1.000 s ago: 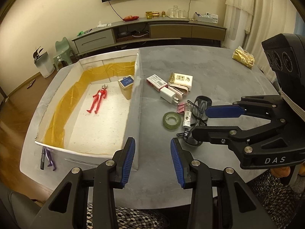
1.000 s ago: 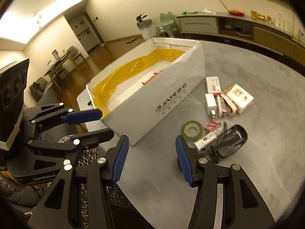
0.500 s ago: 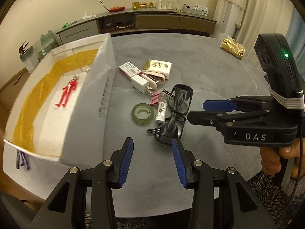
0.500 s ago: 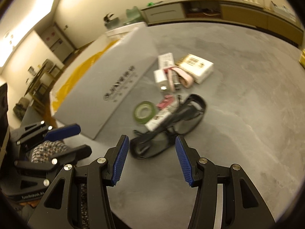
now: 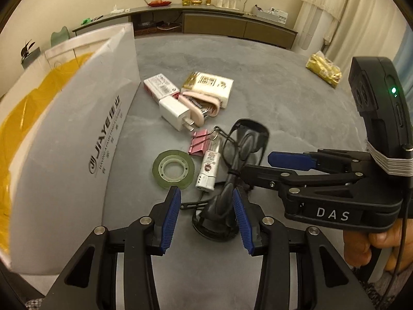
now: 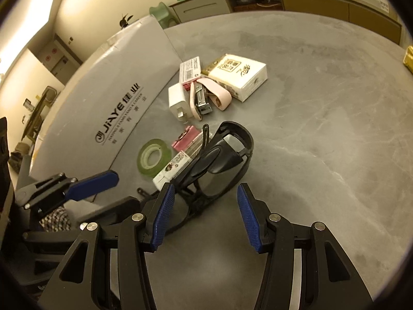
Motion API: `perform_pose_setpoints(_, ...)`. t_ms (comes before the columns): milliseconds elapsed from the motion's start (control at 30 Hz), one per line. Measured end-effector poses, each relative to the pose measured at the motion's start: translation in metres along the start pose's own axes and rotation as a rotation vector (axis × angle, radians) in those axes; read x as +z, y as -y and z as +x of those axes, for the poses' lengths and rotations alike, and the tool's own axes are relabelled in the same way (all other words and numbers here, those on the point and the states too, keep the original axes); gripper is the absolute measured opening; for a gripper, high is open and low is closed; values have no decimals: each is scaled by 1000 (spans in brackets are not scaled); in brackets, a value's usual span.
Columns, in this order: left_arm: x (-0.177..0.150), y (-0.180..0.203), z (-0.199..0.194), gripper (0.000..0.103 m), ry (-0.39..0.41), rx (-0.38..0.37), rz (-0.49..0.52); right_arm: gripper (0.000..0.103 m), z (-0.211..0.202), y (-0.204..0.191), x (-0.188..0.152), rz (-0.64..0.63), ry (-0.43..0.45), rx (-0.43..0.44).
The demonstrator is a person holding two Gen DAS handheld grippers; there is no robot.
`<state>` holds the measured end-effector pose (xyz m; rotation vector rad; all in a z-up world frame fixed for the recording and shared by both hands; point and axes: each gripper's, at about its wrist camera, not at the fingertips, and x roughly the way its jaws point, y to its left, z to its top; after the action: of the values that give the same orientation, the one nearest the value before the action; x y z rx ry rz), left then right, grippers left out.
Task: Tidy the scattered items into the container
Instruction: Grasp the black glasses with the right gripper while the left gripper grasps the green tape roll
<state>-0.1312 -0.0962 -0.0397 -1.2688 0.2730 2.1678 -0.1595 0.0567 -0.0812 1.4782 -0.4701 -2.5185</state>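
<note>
We hold our left gripper (image 5: 206, 213) and right gripper (image 6: 204, 214) over the black sunglasses (image 6: 219, 160) beside the white box (image 5: 72, 139), both jaws apart

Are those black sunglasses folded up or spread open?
Folded: the sunglasses lie on the table with arms tucked behind the lenses.

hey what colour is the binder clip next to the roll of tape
Pink; the binder clip shows best in the left wrist view.
</note>
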Motion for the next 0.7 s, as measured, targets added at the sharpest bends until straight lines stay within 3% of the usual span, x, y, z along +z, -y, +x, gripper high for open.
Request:
perform_pose_setpoints(167, -7, -4, 21, 44, -14, -42, -58, 54, 8, -1, 0, 5, -4, 14)
perform_pose_setpoints(333, -13, 11, 24, 49, 8, -182, -27, 54, 5, 7, 2, 47, 7, 4)
perform_pose_setpoints(400, -16, 10, 23, 49, 6, -233, -42, 55, 3, 12, 3, 73, 7, 38)
perform_pose_setpoints(600, -21, -24, 2, 49, 70, -244, -184, 55, 2, -7, 4, -13, 27, 83)
perform_pose_setpoints(700, -22, -33, -6, 49, 86, -180, -185, 55, 15, -19, 6, -76, 26, 55)
